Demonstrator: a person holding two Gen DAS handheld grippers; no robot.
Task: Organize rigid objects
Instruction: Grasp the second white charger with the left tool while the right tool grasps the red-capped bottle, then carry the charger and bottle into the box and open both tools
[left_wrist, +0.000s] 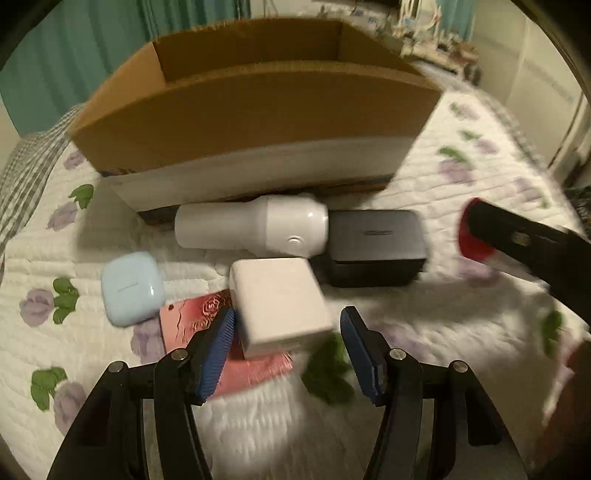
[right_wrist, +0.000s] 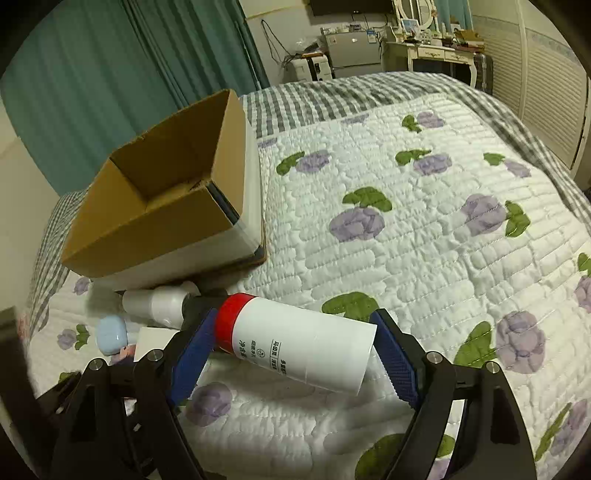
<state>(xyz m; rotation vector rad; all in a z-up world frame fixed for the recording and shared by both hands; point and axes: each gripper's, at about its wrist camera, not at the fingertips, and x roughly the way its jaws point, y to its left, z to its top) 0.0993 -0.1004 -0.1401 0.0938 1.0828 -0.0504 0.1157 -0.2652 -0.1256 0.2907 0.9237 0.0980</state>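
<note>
My right gripper (right_wrist: 291, 343) is shut on a white bottle with a red band (right_wrist: 299, 341), held sideways above the quilt; its red end (left_wrist: 474, 243) shows in the left wrist view. My left gripper (left_wrist: 288, 325) is open around a white square box (left_wrist: 280, 306), which rests on a pink card (left_wrist: 207, 325). Behind lie a white cylinder device (left_wrist: 255, 230), a dark grey case (left_wrist: 376, 247) and a light blue earbud case (left_wrist: 131, 288). An open cardboard box (left_wrist: 255, 110) stands behind them, also in the right wrist view (right_wrist: 162, 195).
Everything sits on a bed with a white floral quilt (right_wrist: 424, 229). Teal curtains (right_wrist: 92, 74) hang behind the box. A desk and printer (right_wrist: 351, 48) stand at the far wall.
</note>
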